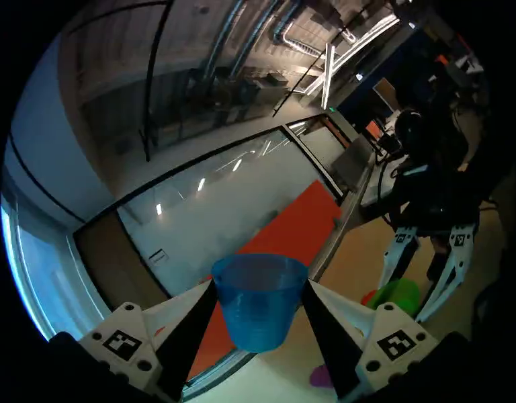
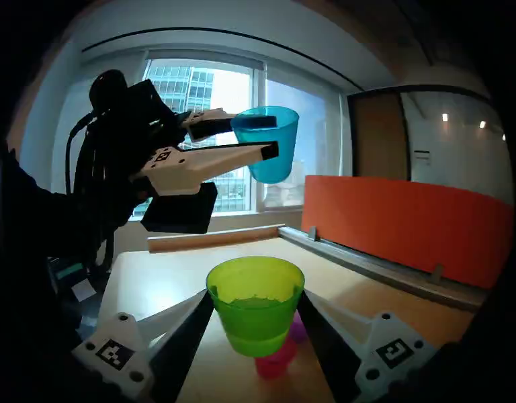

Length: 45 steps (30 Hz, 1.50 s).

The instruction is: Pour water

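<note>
While the left gripper (image 2: 271, 136) was held high above the worktop (image 2: 164, 282), reaching in level from a dark-sleeved arm (image 2: 103, 181), its fingers clamped a blue plastic cup (image 2: 268, 158) by the sides, nearly upright. The right gripper (image 2: 255, 295) hovered low over the worktop, fingers closed on an upright green plastic cup (image 2: 256, 322); liquid seemed to sit inside it. A pink cup (image 2: 275, 363) stood on the worktop just beneath the green one.
</note>
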Available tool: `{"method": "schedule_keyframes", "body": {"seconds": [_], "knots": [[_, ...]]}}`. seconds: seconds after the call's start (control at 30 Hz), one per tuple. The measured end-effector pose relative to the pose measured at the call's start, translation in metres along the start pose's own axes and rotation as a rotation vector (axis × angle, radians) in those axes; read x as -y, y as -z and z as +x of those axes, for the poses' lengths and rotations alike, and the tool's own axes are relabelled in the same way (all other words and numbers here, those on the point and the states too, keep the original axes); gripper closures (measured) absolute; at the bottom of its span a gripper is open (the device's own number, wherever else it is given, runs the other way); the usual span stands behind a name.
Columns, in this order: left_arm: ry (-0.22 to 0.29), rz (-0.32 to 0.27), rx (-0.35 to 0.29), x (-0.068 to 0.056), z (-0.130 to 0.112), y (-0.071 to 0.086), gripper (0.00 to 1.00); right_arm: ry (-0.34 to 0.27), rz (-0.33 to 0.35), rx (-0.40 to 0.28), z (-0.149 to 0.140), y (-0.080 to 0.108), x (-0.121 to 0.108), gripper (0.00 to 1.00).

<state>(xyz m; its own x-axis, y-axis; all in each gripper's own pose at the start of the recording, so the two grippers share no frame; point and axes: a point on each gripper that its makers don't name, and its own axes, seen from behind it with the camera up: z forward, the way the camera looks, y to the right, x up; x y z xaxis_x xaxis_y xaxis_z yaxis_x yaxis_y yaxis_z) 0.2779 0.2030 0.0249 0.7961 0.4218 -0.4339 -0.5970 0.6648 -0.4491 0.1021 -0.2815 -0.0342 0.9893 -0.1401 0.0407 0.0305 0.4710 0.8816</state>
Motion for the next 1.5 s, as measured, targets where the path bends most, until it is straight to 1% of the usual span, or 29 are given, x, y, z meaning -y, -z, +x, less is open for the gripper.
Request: {"method": "schedule_keyframes", "body": {"seconds": [0.07, 0.27, 0.47, 0.6, 0.7, 0.87, 0.97, 1.17, 1.27, 1.37, 1.5], "knots": [[0.050, -0.001, -0.001, 0.001, -0.001, 0.000, 0.15, 0.000, -0.001, 0.000, 0.001, 0.000, 0.000, 0.11], [0.195, 0.009, 0.010, 0.011, -0.005, 0.001, 0.15, 0.004, -0.001, -0.001, 0.003, 0.001, 0.003, 0.11], [0.352, 0.009, 0.003, 0.019, -0.008, 0.002, 0.15, 0.006, -0.002, 0.000, 0.006, 0.002, 0.005, 0.11], [0.429, 0.007, 0.012, 0.022, -0.012, 0.000, 0.15, 0.008, -0.003, 0.001, 0.007, 0.003, 0.006, 0.11], [0.472, 0.002, 0.013, 0.022, -0.013, -0.002, 0.15, 0.009, -0.005, 0.001, 0.008, 0.004, 0.007, 0.11], [0.526, -0.012, 0.010, 0.020, -0.012, -0.004, 0.15, 0.010, -0.007, 0.002, 0.008, 0.004, 0.006, 0.11], [0.544, -0.015, 0.019, 0.019, -0.015, -0.005, 0.15, 0.008, -0.010, 0.003, 0.007, 0.005, 0.005, 0.11], [0.577, -0.040, 0.050, 0.010, -0.022, -0.002, 0.15, 0.006, -0.019, 0.005, 0.006, 0.008, 0.003, 0.11], [0.587, -0.043, 0.055, 0.009, -0.026, -0.003, 0.15, 0.006, -0.030, 0.006, 0.006, 0.010, 0.000, 0.11], [0.583, -0.036, 0.068, 0.009, -0.033, -0.001, 0.15, 0.004, -0.041, 0.010, 0.005, 0.014, -0.004, 0.11], [0.589, -0.040, 0.092, 0.005, -0.045, 0.004, 0.15, 0.000, -0.058, 0.014, 0.005, 0.021, -0.010, 0.11]]}}
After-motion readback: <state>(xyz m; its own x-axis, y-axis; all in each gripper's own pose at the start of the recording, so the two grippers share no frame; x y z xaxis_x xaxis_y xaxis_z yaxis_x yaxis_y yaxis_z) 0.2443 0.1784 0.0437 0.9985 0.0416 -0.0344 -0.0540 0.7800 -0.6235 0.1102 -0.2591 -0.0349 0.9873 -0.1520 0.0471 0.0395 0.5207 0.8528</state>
